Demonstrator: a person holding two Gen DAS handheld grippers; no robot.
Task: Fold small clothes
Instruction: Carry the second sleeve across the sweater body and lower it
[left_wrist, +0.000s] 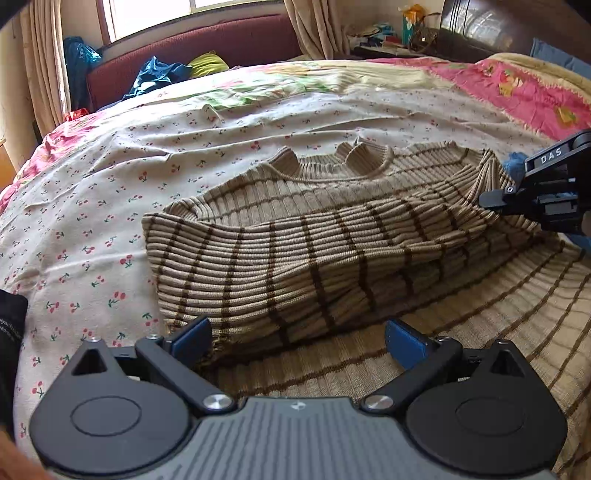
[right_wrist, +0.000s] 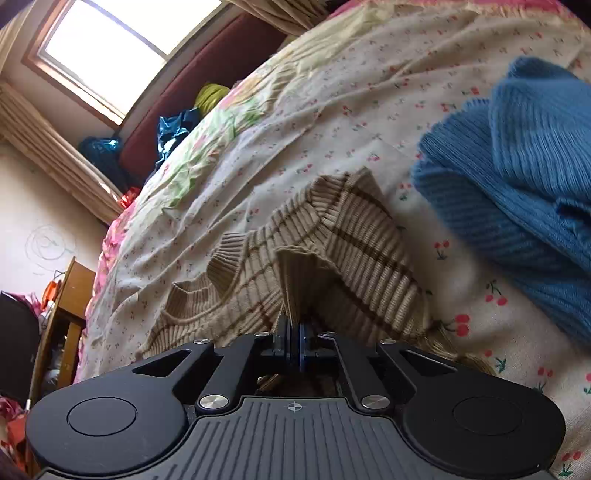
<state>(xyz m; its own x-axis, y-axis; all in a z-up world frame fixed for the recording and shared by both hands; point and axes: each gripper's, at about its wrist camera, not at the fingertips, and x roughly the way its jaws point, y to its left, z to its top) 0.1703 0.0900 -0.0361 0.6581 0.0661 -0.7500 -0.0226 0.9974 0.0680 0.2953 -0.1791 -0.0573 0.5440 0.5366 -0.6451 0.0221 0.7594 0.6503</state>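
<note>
sweater: the tan striped ribbed sweater (left_wrist: 295, 236) is lying on the bed, neck end toward the far side. One side is folded over its middle, and part of that flap is lifted off the layer below, so I'd call this mid-fold.

right tongs: the right tongs (right_wrist: 295, 328) are pinched fully together on a ridge of the sweater's knit, near the shoulder end. In the left wrist view they come in from the right edge, right at the raised fabric.

left tongs: the left tongs (left_wrist: 295, 339) are spread wide with nothing in them, hanging just above the near hem. The blue pads (left_wrist: 192, 339) sit on either side of the flap's near corner, and I can't tell if they touch it.

what could go wrong: only one end of the flap is gripped, so I reckon the free end could sag or skew and the fold would land crooked. Ribbed knit stretches too, and a hard pull might drag the bottom layer along.

pose: both tongs tilt down at the bed, and the right view is rolled well to one side.

neighbours: a blue knit (right_wrist: 517, 177) lies just beside the sweater's shoulder, near enough to snag. Underneath is the cherry-print sheet (left_wrist: 110, 206).
</note>
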